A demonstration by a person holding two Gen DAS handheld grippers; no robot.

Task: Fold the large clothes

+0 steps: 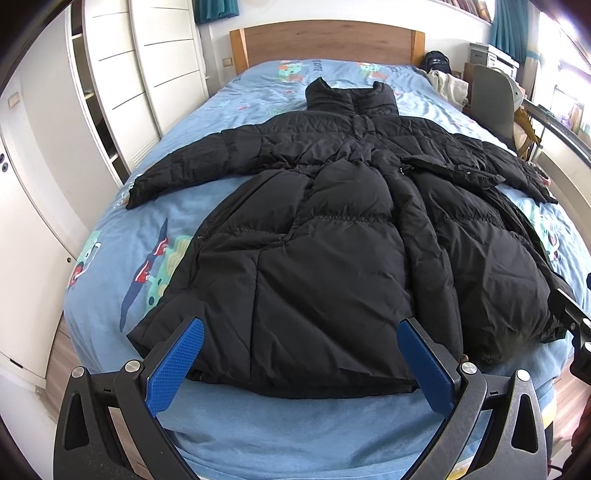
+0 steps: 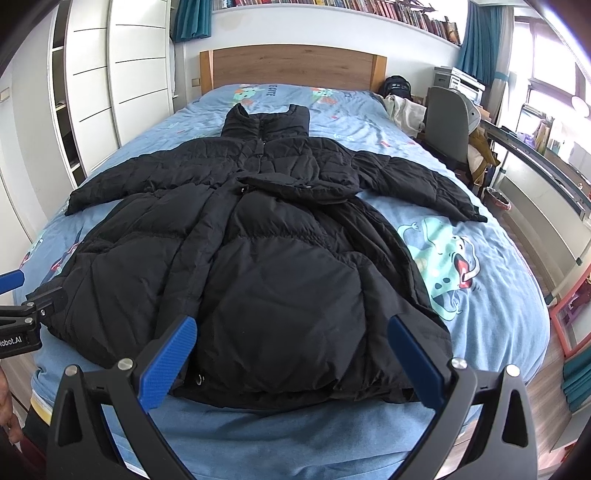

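Note:
A long black puffer coat (image 1: pixel 332 229) lies spread flat on the blue bed (image 1: pixel 295 432), collar toward the headboard, both sleeves out to the sides; it also shows in the right wrist view (image 2: pixel 280 258). My left gripper (image 1: pixel 301 328) is open and empty, hovering over the coat's hem on its left half. My right gripper (image 2: pixel 291 326) is open and empty, over the hem's right half. The right gripper's body shows at the right edge of the left wrist view (image 1: pixel 576 332); the left gripper's body shows at the left edge of the right wrist view (image 2: pixel 22 314).
White wardrobes (image 1: pixel 122 85) line the left side of the bed. A wooden headboard (image 2: pixel 291 66) stands at the far end. A grey chair (image 2: pixel 443 122), a backpack (image 2: pixel 397 86) and a desk stand to the right. Bookshelves (image 2: pixel 369 7) run along the wall above.

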